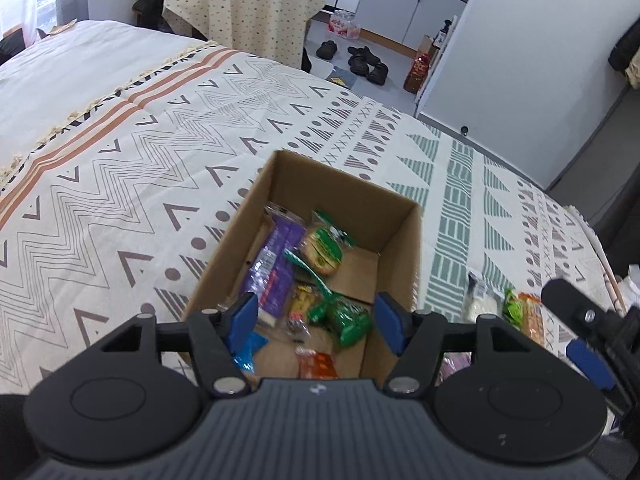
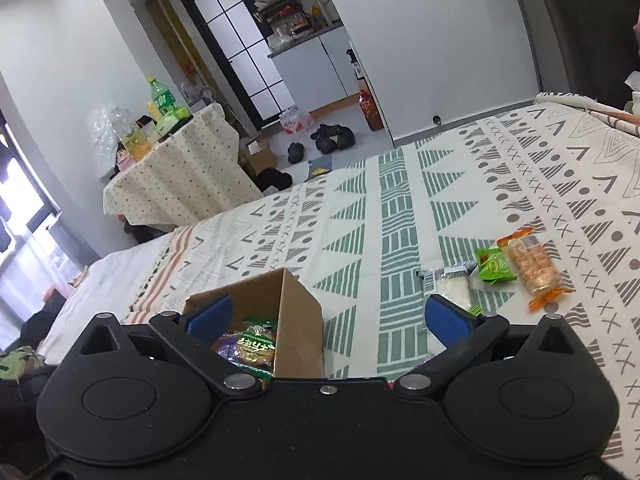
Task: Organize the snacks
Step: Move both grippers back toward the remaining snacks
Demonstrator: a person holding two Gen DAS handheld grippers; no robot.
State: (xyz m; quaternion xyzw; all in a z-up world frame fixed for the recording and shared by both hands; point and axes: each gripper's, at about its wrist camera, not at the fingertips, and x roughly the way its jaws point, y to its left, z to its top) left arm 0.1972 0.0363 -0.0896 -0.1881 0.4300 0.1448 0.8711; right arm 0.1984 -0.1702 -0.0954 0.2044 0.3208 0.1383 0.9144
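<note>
In the left wrist view, the left gripper (image 1: 316, 320) hangs over an open brown cardboard box (image 1: 362, 194) that stands on a bed with a patterned cream cover (image 1: 120, 184). Its jaws are spread about halfway and pinch nothing. Inside the box, ahead of the jaws, lie a long purple packet (image 1: 276, 256) against the left wall, a round pastry in a green-printed wrapper (image 1: 322, 248) beyond it, a crumpled green packet (image 1: 346, 318) between the blue pads, and an orange packet (image 1: 316, 364) nearest the camera. Right of the jaws, outside the box, a white packet (image 1: 478, 300) and an orange-wrapped cracker stack (image 1: 528, 312) rest on the cover, beside the right gripper (image 1: 588, 348) at the frame's edge.

In the right wrist view, the right gripper (image 2: 328, 316) has its jaws spread wide and empty. The box (image 2: 298, 320) sits between the pads, toward the left one, with the green-printed pastry (image 2: 254, 344) showing inside. Beyond the right pad lie the white packet (image 2: 454, 286), a small green packet (image 2: 494, 264) and the cracker stack (image 2: 532, 266), side by side on the cover (image 2: 400, 216).
</note>
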